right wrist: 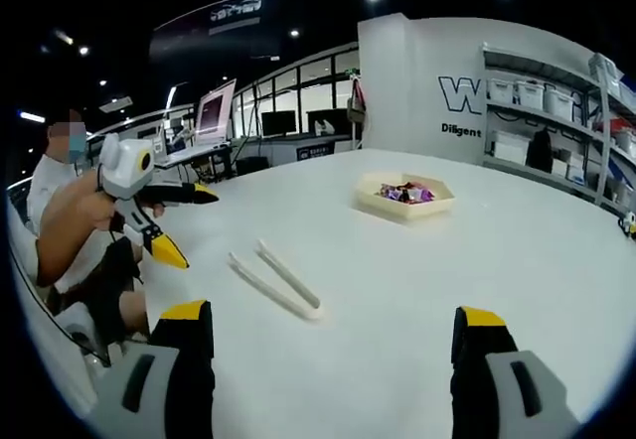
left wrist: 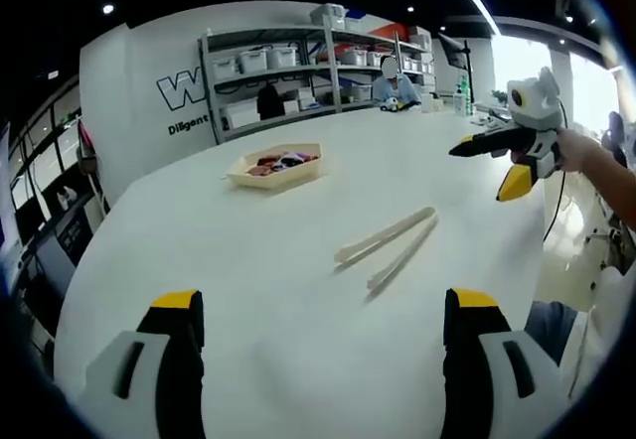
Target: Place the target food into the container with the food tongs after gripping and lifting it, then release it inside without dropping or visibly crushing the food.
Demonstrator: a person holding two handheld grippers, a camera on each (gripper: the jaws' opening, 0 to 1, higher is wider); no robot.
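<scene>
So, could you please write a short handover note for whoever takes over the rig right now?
Left gripper: open, empty, above the white table.
Right gripper: open, empty, also above the table.
Food tongs: lying flat on the table, untouched.
Tray: holds wrapped food pieces, beyond the tongs.
Done: nothing yet.
Left: pick up the tongs, grip and lift the food, release it in the container.

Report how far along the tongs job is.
Nothing looks done yet. The food tongs lie untouched on the white table, apart from the tray of wrapped food. Both the left gripper and right gripper hover open and empty. Picking up the tongs, gripping, lifting and placing all remain.
</scene>
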